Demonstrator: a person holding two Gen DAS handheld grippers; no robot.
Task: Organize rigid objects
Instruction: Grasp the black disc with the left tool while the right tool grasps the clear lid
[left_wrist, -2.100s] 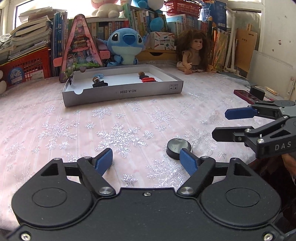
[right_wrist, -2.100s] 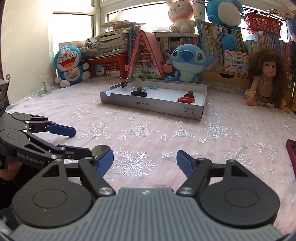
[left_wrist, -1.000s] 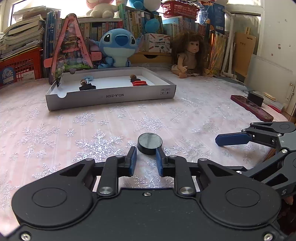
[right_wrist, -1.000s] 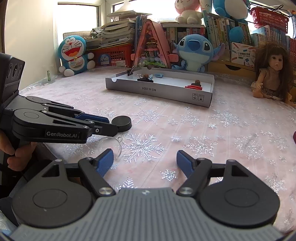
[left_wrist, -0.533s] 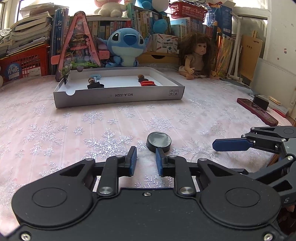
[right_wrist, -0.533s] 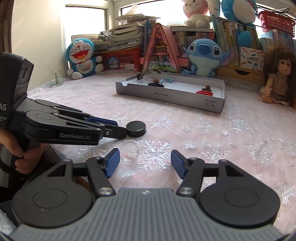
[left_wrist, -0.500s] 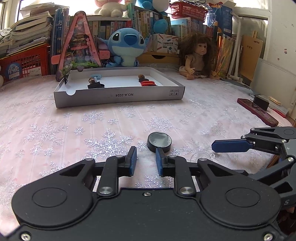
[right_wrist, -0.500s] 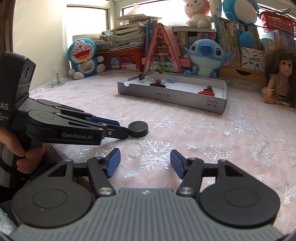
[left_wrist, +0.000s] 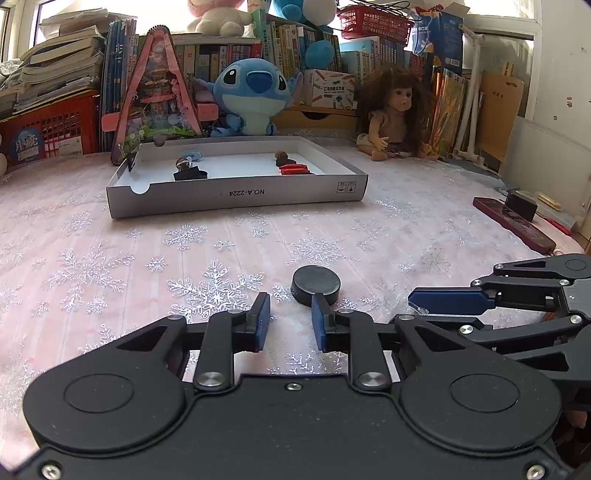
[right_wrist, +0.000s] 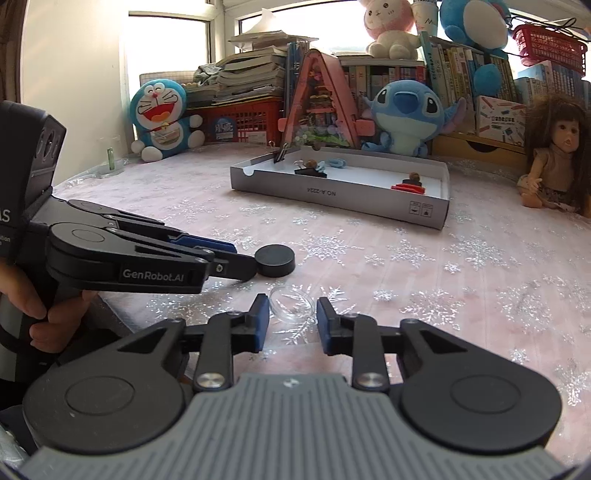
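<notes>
Right gripper (right_wrist: 289, 319) has narrowed around a clear lid (right_wrist: 291, 304), barely visible from left; left gripper (left_wrist: 290, 319) parted, empty

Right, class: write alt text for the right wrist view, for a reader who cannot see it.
The right tongs sit partly closed around a small clear round lid on a snowflake tablecloth. At left, the left tongs point at a black round case; a shallow white box sits beyond.

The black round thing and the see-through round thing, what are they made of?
The black disc looks like matte plastic or rubber: dull and even, no shine. The clear lid between the right gripper fingers looks like thin transparent plastic, perhaps glass: the cloth shows through.
</notes>
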